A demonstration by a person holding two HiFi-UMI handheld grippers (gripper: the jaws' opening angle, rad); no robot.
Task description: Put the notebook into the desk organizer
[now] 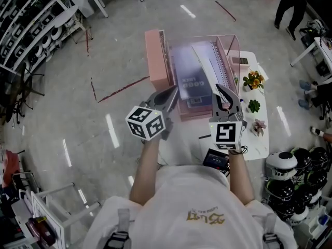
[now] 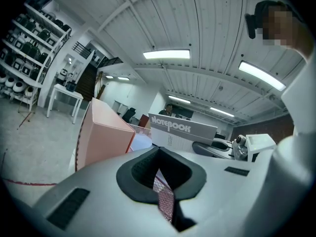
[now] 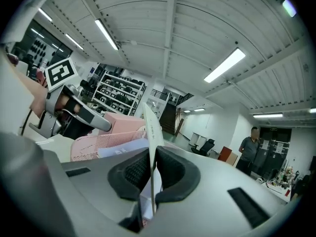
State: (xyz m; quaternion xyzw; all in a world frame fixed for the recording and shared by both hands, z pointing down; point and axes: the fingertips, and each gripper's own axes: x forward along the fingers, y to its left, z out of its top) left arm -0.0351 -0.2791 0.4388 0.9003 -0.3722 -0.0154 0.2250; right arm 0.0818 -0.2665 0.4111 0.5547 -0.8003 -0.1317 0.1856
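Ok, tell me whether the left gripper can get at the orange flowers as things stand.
Probably not. The left gripper is clamped on the mesh wall of the desk organizer, and the orange flowers sit beyond the right gripper and the notebook it holds. It would have to let go first.

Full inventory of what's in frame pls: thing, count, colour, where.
desk organizer: one, pink, on the table
grey notebook: one, grey-purple, inside the organizer
white notebook: one, white, spiral-bound, tilted at the organizer's right side
table: one, white, under the organizer
plants: three, orange, green and pinkish, table's right edge
black device: one, black, table's near edge
helmets: several, black and white, lower right
shelves: several, pale, far left
bystander: one, dark clothes, top right corner
left gripper: one, grey, shut on the organizer's mesh wall
right gripper: one, grey, shut on the white notebook's edge
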